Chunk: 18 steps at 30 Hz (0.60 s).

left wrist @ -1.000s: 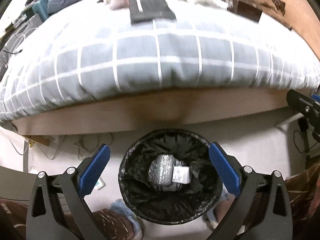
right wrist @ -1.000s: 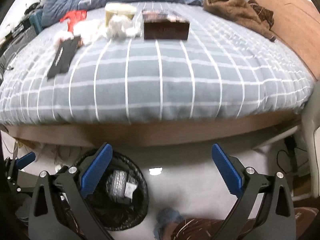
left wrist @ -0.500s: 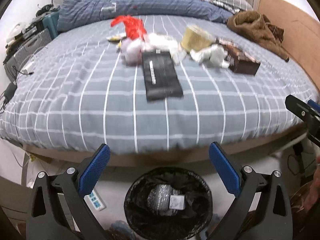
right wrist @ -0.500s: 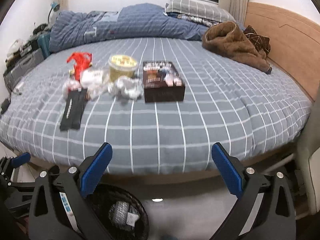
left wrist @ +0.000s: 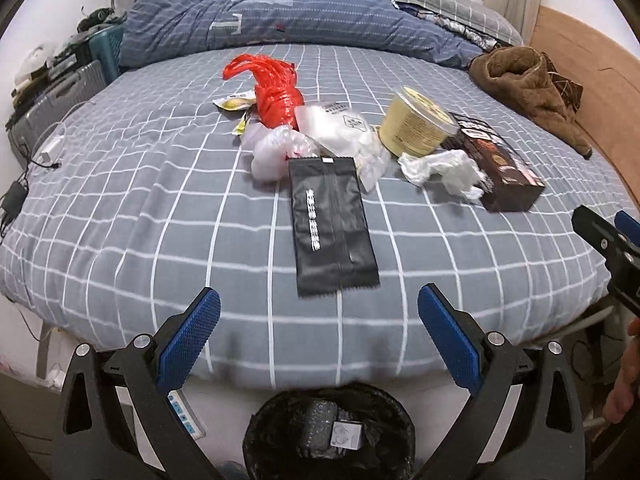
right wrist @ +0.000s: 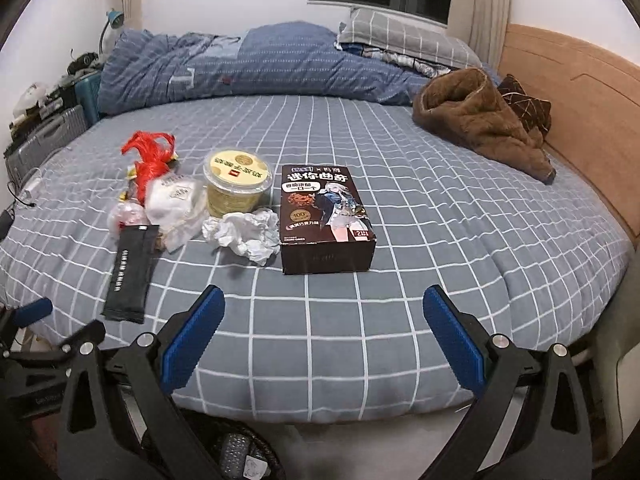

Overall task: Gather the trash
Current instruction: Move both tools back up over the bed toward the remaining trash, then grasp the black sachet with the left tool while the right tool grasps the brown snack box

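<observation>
We held both tools over the near edge of the bed, and neither held anything. Our left gripper had its blue pads spread wide, with the black-lined bin on the floor at six o'clock below it; a silvery wrapped lump and a small white packet lay inside. Our right gripper was likewise spread wide and empty.

The trash lay in a cluster on the checked cover. From the left view, the black flat pouch lay nearest, at twelve o'clock from the pads. Beyond it, at about eleven o'clock, were the red plastic bag and clear crumpled wrappers. At one o'clock stood the yellow tub, tilted, with crumpled white tissue just in front of it and the dark cookie box beside that. A brown fleece garment lay well apart at two o'clock.
</observation>
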Each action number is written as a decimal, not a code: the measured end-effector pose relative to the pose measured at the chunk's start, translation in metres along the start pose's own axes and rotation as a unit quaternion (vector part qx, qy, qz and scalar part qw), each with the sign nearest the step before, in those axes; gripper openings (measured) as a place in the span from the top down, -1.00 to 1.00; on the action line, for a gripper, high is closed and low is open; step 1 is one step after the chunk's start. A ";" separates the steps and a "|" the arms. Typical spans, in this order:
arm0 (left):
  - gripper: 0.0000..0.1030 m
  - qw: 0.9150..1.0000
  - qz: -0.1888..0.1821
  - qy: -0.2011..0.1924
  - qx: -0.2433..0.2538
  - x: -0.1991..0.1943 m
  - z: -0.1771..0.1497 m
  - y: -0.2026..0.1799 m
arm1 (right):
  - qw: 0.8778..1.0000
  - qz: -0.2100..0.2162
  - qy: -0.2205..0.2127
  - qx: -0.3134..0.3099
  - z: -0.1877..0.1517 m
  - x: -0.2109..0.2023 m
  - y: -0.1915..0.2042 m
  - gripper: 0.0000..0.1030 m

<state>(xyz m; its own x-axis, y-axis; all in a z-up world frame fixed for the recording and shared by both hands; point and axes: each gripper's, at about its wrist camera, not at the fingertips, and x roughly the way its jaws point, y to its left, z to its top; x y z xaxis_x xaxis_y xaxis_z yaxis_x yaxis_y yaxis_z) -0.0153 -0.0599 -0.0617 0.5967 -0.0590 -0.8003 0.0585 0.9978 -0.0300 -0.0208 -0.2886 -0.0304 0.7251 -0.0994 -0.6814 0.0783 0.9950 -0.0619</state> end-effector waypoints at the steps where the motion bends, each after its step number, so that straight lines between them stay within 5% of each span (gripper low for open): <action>1: -0.89 1.000 0.000 0.003 -0.001 0.006 0.005 0.000 | 1.000 0.000 0.002 0.000 0.002 0.004 0.000 -0.85; 18: -0.89 0.999 0.014 0.032 -0.011 0.067 0.043 0.006 | 0.998 -0.015 0.056 0.006 0.044 0.105 -0.005 -0.85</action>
<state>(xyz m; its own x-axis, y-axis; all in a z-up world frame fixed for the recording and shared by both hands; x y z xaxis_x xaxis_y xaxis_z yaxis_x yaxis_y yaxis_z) 0.0596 -0.0589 -0.0893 0.5456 -0.0306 -0.8375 0.0251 0.9995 -0.0202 0.0852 -0.3040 -0.0699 0.6414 -0.1269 -0.7566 0.1073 0.9914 -0.0752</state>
